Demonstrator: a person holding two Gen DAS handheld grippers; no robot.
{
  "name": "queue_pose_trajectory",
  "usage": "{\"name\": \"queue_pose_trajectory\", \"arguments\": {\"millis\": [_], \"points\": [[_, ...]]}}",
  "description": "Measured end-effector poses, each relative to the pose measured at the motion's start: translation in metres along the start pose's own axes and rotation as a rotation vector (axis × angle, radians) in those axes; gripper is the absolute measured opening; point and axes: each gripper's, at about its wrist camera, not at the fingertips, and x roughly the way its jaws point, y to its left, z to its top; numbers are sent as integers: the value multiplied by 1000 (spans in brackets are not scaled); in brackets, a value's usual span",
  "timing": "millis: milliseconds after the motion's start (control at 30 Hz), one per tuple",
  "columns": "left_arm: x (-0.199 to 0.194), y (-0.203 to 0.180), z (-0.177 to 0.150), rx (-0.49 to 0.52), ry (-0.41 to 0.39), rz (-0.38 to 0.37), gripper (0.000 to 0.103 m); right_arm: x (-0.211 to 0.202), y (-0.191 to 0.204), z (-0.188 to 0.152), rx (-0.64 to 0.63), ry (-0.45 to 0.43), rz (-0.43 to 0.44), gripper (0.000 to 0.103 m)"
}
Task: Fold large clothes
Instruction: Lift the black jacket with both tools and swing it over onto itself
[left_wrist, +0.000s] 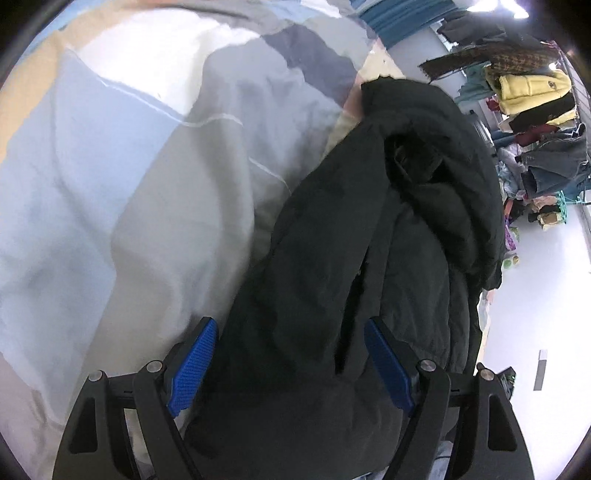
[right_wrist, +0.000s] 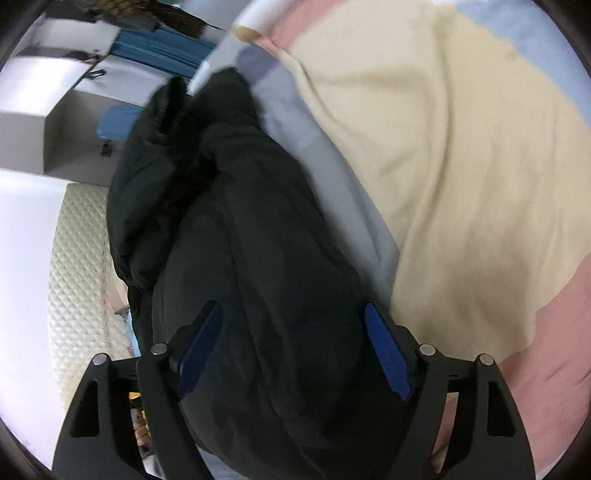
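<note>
Left wrist view: a bedsheet (left_wrist: 122, 177) in pale blue, white and grey blocks is seen across the left and centre of the frame. The left gripper (left_wrist: 291, 365) is seen at the bottom centre with its blue pads (left_wrist: 192, 369) spread wide; a black padded jacket (left_wrist: 369, 240) is bunched between and beyond them, running up to the upper right. Whether the pads touch the fabric cannot be told. A rack of piled clothes (left_wrist: 532, 96) is seen at the upper right edge, above a white floor (left_wrist: 539, 295).

Right wrist view: a grey cabinet (right_wrist: 62, 122) is seen at the upper left, with a textured white mattress edge (right_wrist: 77, 266) below it at the left. The black padded jacket (right_wrist: 229, 229) is heaped from upper centre down to the bottom centre, lying between the spread blue pads (right_wrist: 388, 354) of the right gripper (right_wrist: 291, 354). No pinch on the cloth is seen. A cream, pink and blue bedsheet (right_wrist: 461, 177) is seen filling the right of the frame.
</note>
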Motion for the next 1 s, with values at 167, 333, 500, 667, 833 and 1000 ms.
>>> {"name": "queue_pose_trajectory", "arguments": {"millis": [167, 333, 500, 667, 833, 1000], "points": [[25, -7, 2, 35, 83, 49, 81, 12, -15, 1, 70, 41, -50, 80], [30, -22, -5, 106, 118, -30, 81, 30, -14, -3, 56, 125, -58, 82], [9, -46, -15, 190, 86, -221, 81, 36, 11, -9, -41, 161, 34, 85], [-20, -61, -25, 265, 26, -429, 81, 25, 42, -17, -173, 129, 150, 86], [-15, -55, -23, 227, 46, -403, 81, 17, 53, -21, -232, 109, 223, 87], [7, -49, -21, 171, 91, -246, 81, 47, 25, -17, -113, 216, 35, 86]]}}
